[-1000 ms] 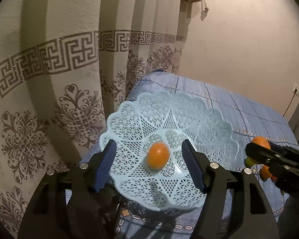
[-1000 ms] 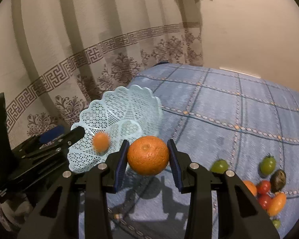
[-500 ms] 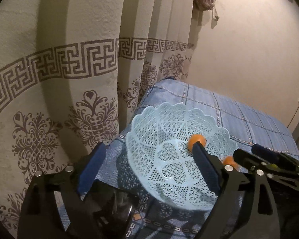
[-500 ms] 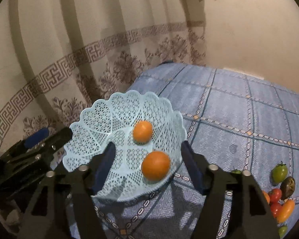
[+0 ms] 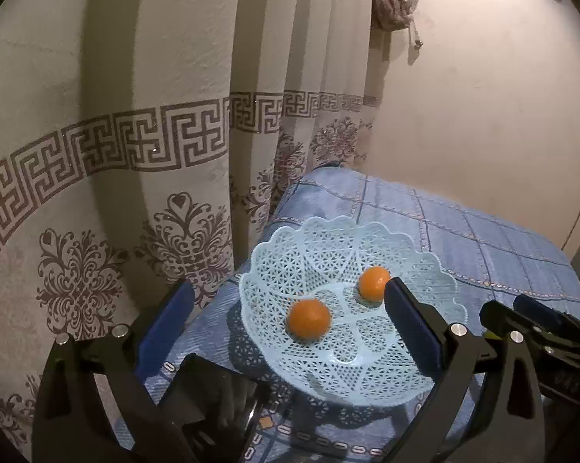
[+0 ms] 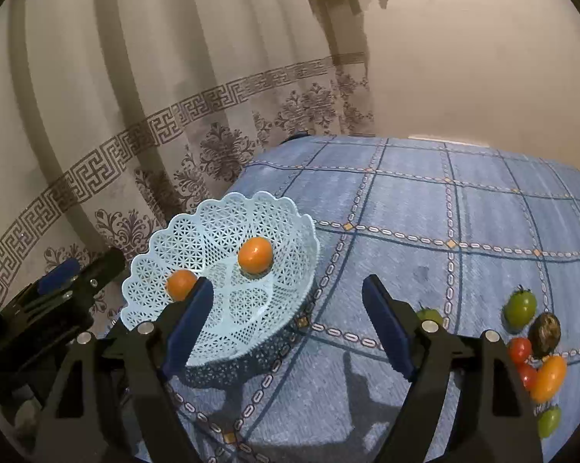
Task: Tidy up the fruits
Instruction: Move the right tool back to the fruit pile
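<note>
Oranges: two lie in the light blue lattice basket (image 6: 220, 266). In the right wrist view the nearer orange (image 6: 254, 255) sits close to the basket's middle; the second orange (image 6: 180, 284) rests toward the rim at about 8 o'clock, partly behind a finger pad. They are apart, not touching.
Same oranges, left wrist view: one orange (image 5: 308, 318) lies near the basket (image 5: 351, 347) centre, the other (image 5: 373, 283) at about 1 o'clock from it, just beside the blue pad.
Basket: stands on the blue checked bedspread (image 6: 425, 231) near its corner, beside the curtain.
Loose fruits: on the bedspread at about 4 o'clock in the right wrist view, well apart from the basket: a green tomato (image 6: 520, 306), a dark fruit (image 6: 545, 333), two red tomatoes (image 6: 519, 350), an elongated orange fruit (image 6: 548, 378), a green one (image 6: 549, 421) at the edge, and another green one (image 6: 428, 314) partly hidden behind the right finger.
Right gripper (image 6: 288, 322): spread wide, holding nothing, raised over the bedspread just right of the basket.
Left gripper (image 5: 288, 328): spread wide, empty, the basket showing between its fingers.
Curtain (image 5: 135, 146): cream with a brown key-pattern band, at 9 to 12 o'clock.
Wall (image 6: 463, 58): plain beige, at 1 o'clock.
</note>
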Demonstrator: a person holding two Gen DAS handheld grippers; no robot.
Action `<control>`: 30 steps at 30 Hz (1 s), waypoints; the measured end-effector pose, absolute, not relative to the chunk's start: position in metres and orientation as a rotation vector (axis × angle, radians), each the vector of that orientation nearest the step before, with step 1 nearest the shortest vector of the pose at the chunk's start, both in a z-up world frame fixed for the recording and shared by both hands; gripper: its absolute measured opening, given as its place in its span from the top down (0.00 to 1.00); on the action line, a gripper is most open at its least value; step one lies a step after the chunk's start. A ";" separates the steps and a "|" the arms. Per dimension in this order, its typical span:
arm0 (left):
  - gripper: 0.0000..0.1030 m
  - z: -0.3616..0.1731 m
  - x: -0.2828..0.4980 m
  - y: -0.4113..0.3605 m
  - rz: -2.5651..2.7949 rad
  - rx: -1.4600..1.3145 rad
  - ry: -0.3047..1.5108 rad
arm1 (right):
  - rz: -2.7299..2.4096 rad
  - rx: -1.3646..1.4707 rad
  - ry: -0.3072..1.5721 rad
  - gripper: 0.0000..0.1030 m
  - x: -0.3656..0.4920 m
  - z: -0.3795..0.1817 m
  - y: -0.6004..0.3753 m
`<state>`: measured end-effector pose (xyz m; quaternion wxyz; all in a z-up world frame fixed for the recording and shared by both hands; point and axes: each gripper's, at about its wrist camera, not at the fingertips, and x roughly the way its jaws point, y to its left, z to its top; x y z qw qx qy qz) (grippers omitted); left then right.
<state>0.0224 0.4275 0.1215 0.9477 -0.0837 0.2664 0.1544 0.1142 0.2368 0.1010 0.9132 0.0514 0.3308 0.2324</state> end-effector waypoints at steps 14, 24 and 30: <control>0.03 0.126 0.020 0.403 0.271 -0.123 0.529 | 0.390 0.163 0.692 0.22 0.109 0.094 0.195; 0.03 0.122 0.022 0.379 0.234 -0.092 0.532 | 0.347 0.185 0.696 0.22 0.104 0.091 0.167; 0.03 0.119 0.026 0.358 0.202 -0.076 0.546 | 0.292 0.189 0.689 0.19 0.103 0.093 0.143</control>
